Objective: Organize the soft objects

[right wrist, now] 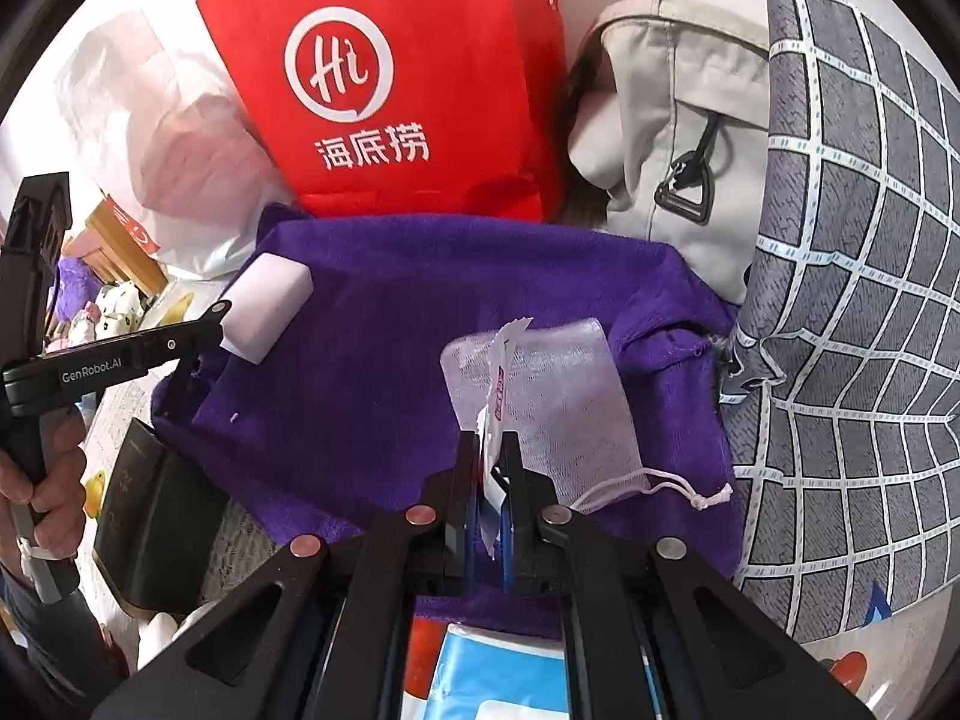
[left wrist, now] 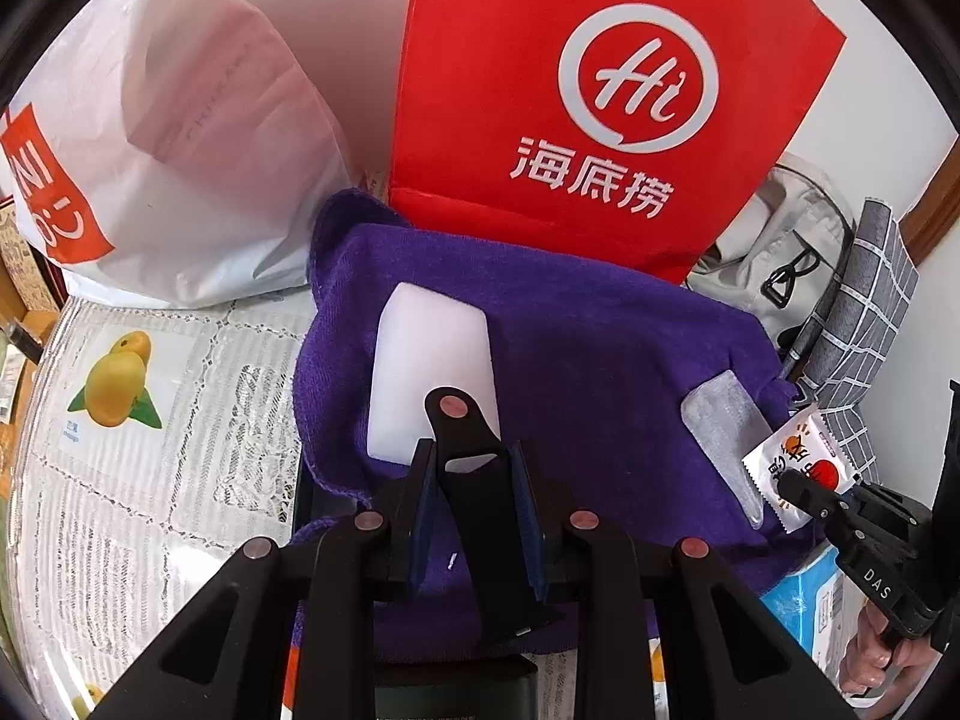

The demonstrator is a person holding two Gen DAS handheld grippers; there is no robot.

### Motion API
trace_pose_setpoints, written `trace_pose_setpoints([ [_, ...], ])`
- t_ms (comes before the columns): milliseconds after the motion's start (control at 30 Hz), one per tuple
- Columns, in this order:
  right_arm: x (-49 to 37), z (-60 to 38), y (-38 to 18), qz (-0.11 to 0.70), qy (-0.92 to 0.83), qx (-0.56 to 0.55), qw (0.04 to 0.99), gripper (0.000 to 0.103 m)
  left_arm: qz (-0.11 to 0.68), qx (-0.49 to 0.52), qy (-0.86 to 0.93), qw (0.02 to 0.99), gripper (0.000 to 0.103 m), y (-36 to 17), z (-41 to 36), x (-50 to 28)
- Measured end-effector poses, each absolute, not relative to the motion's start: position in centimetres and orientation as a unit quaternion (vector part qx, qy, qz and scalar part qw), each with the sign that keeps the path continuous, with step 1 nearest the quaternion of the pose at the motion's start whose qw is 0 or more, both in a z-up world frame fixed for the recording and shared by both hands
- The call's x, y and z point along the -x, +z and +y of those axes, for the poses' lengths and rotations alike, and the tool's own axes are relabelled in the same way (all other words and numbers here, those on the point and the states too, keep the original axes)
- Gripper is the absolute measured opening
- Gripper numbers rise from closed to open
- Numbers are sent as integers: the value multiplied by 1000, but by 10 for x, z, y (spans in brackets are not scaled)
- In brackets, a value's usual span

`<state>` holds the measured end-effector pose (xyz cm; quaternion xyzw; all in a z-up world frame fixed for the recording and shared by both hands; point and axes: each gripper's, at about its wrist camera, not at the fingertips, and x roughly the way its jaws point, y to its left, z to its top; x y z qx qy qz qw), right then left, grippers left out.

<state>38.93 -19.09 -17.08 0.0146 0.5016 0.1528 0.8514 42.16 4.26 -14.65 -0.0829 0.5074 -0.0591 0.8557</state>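
On the purple terry towel [right wrist: 384,324] our right gripper [right wrist: 493,456] clamps a white printed sachet [right wrist: 499,384] — over a white mesh pouch [right wrist: 540,384]. Far left, our left gripper [left wrist: 474,468] — closed on a black flat tool [left wrist: 459,420] — touches a white foam block [left wrist: 420,354].

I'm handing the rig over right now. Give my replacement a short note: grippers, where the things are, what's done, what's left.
Left gripper: shut, holding nothing, tip at the white foam block.
Right gripper: shut on the small sachet, over the mesh pouch.
Block and pouch lie apart on the purple towel, in front of the red bag.
Done: sachet picked up.
Left: place the sachet; block, pouch and towel are not yet sorted.
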Motion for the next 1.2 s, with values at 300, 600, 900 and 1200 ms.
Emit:
trace_pose_setpoints([
  [300, -392, -188, -178, 520, 157, -8, 840, 19, 515, 99, -62, 849, 24, -154, 48, -427],
  [600, -388, -188, -167, 492, 137, 31, 859, 48, 519, 96, -64, 847, 25, -156, 47, -427],
  [900, -379, -195, -142, 447, 114, 23, 887, 59, 499, 84, -64, 860, 52, -145, 44, -420],
  [1200, -344, -191, -114, 407, 110, -1, 907, 62, 493, 87, -62, 864, 52, -130, 53, -386],
])
